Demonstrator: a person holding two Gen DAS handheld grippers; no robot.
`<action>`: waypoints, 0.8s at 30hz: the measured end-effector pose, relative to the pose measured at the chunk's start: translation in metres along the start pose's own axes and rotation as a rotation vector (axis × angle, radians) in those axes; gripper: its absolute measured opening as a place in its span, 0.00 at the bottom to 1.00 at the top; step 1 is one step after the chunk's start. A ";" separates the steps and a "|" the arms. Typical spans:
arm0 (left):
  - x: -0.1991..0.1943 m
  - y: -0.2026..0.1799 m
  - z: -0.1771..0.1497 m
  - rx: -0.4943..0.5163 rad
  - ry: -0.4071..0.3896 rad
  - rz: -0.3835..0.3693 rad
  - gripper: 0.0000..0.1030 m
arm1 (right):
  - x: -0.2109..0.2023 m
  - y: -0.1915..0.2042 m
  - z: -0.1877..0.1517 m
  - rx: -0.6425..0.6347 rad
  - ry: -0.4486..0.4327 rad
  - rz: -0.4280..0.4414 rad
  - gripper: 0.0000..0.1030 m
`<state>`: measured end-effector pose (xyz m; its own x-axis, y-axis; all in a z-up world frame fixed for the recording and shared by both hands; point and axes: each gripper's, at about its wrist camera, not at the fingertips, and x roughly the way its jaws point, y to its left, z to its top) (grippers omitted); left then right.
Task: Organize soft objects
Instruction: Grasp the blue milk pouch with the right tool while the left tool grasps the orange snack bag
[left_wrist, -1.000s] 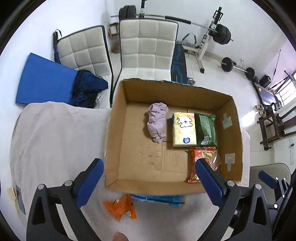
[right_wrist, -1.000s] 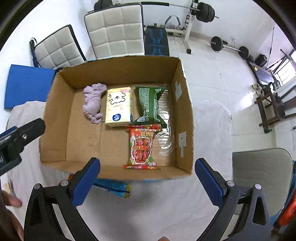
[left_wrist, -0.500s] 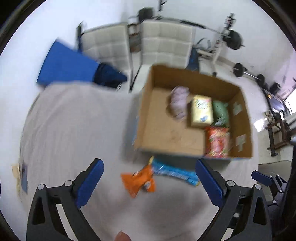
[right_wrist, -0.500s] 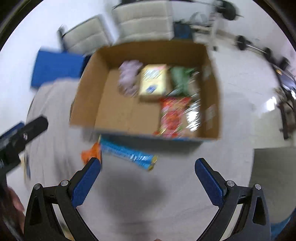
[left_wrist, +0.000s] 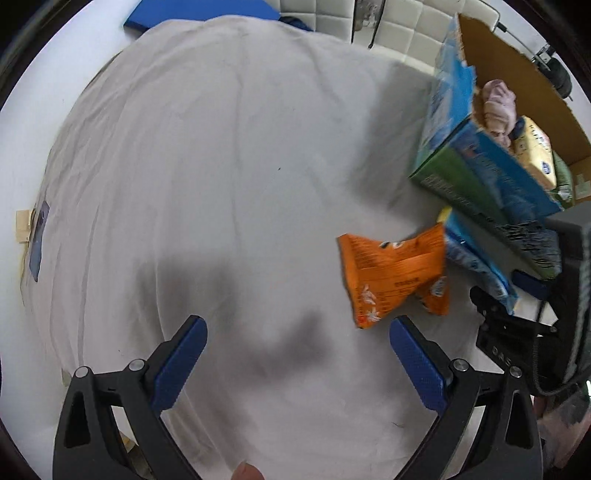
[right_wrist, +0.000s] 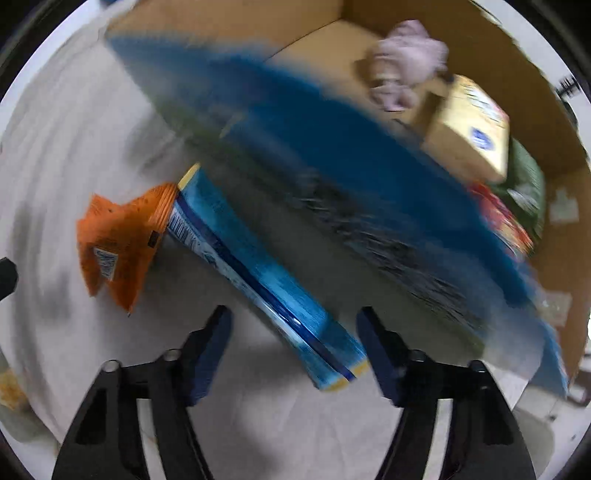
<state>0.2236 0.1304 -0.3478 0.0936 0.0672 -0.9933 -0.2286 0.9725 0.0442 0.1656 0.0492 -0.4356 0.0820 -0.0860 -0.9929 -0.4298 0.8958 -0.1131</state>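
- The left gripper (left_wrist: 297, 341) hangs low over the cloth-covered tabletop (left_wrist: 207, 177), aimed down at bare cloth; the right gripper (right_wrist: 293, 334) leans in close to the cardboard box (right_wrist: 554, 110), its view blurred.
- White padded chairs (left_wrist: 391, 22) stand past the tabletop's far edge.
- Left jaws are spread wide and hold nothing; the orange snack packet (left_wrist: 395, 273) lies just ahead of the right-hand finger.
- Right jaws are released too, straddling the near end of the long blue packet (right_wrist: 266, 284), which lies against the box's outer wall; whether they touch it cannot be told.
- A purple cloth (right_wrist: 406, 55) and a yellow tissue pack (right_wrist: 469, 125) sit inside the box.
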 end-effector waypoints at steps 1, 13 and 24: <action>0.002 0.000 0.000 -0.002 0.001 -0.001 0.98 | 0.007 0.004 0.001 -0.009 0.014 -0.008 0.51; 0.012 -0.034 0.019 0.026 0.056 -0.062 0.98 | 0.013 -0.021 -0.063 0.176 0.170 0.059 0.19; 0.054 -0.088 0.039 0.125 0.149 -0.070 0.98 | 0.019 -0.079 -0.126 0.422 0.218 0.194 0.44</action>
<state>0.2865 0.0570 -0.4008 -0.0414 -0.0263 -0.9988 -0.1039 0.9943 -0.0219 0.0881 -0.0784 -0.4505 -0.1723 0.0506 -0.9838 -0.0148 0.9984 0.0539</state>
